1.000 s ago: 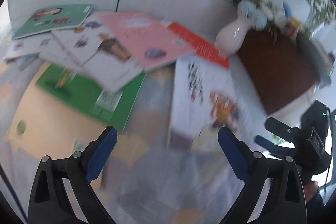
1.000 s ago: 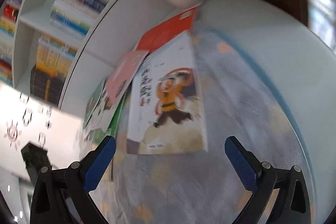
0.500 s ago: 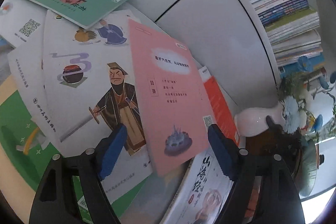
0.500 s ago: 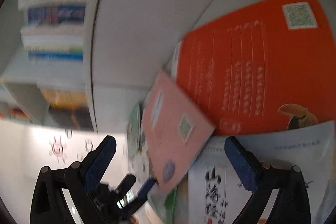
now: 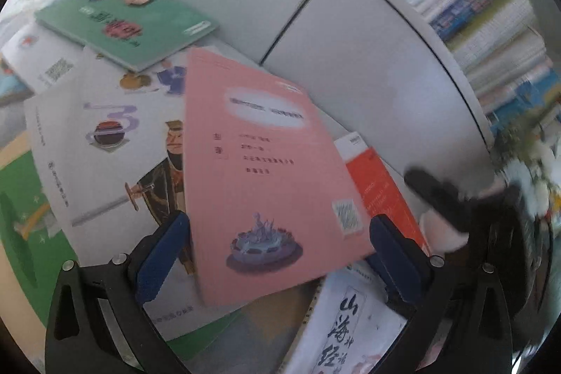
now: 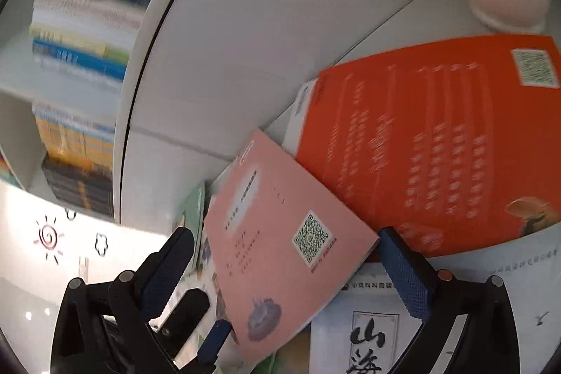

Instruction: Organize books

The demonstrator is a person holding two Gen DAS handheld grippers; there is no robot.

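left wrist view: left gripper (image 5: pixel 277 251) spread wide, jaws just reopened, straddling pink book (image 5: pixel 266 170) atop scattered pile beside orange book (image 5: pixel 382 188); pads apparently clear of it. right gripper (image 6: pixel 284 272) also released. step: approach to pink book. next: close on edge, lift.

Big black brush characters 山海经 run down the white book (image 5: pixel 354 328) at the lower right of the left wrist view; 山海 shows again at the bottom of the right wrist view. A large purple 3 sits on the white illustrated book (image 5: pixel 105 142), left of centre. QR codes mark the pink booklet (image 6: pixel 312 237) and orange book (image 6: pixel 534 67); their print is too blurred to read.
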